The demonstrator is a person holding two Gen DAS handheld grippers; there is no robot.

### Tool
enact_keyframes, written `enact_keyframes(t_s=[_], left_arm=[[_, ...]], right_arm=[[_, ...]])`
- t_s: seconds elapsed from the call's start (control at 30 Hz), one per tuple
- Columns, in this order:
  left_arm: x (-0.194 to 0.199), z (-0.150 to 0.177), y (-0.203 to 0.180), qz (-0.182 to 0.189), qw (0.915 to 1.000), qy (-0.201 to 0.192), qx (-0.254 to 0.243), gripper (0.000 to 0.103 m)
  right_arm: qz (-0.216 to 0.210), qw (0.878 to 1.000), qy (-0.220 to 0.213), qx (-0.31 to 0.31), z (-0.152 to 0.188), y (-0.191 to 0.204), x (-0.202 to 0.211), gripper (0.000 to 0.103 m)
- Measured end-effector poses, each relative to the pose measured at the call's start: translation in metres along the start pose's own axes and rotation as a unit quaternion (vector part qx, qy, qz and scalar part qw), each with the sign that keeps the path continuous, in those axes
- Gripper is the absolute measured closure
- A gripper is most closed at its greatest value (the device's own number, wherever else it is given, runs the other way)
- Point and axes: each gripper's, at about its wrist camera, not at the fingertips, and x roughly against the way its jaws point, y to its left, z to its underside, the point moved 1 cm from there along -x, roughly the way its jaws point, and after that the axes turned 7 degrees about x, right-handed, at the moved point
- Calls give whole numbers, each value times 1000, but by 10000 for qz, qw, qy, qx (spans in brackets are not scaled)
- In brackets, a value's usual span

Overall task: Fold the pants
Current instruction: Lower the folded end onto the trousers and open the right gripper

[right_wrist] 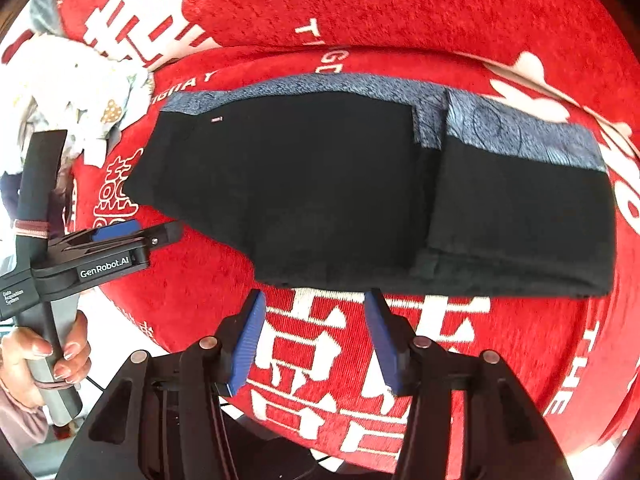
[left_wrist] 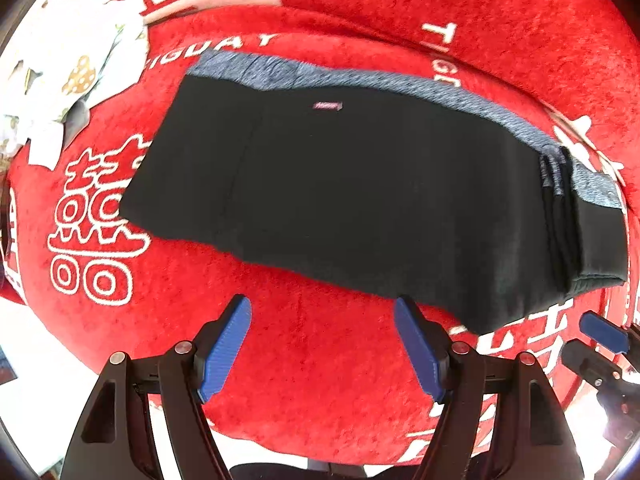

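Currently pants (left_wrist: 360,192) lie folded flat on the red blanket (left_wrist: 312,368), grey waistband (left_wrist: 360,80) along the far edge. Left gripper (left_wrist: 322,344) and right gripper (right_wrist: 316,340) both hang just short of the near hem, jaws apart, holding nothing. White cloth (left_wrist: 68,68) sits far left.

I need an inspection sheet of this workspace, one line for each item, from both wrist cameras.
Surface: red blanket with white lettering.
Job's things: black pants with a grey band, lying folded on the blanket.
Clutter: white printed cloth at the far left.
Grippers: left claw open, empty; right claw open, empty; both short of the pants' near edge.
Cables: thin dark cable near the hand holding the left claw.
Surroundings: nothing seen.
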Motion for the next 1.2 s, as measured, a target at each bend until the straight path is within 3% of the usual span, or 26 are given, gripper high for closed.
enact_keyframes(t_s=[0.07,0.17,0.23,0.33,0.63,0.93,1.07,1.2], left_arm=[[0,-2,6,103,9999,-22,77,27],[4,-2,15,113,9996,-211,138,0],[5,-3,19,153,9995,-224,135,0],[1,-6,28,198,9995,-143,215,0],[-9,-18,62,157,9983,1,556,0],[-15,-25,100,182,9952,13,958,0],[-21,-28,113,380,9926,129,1142,0],[-30,-30,124,913,9857,312,1378,0]], right_arm=[[15,10000,66,-61,-1,3,-3,46],[26,9998,175,-85,-4,10,-10,43],[50,9997,247,-70,-7,16,-14,32],[79,9994,324,3,-13,26,-22,23],[253,9976,423,482,-40,63,-38,19],[171,9965,510,634,-59,81,-50,19],[150,9972,509,519,-57,80,-51,19],[90,9976,589,351,-49,76,-55,19]])
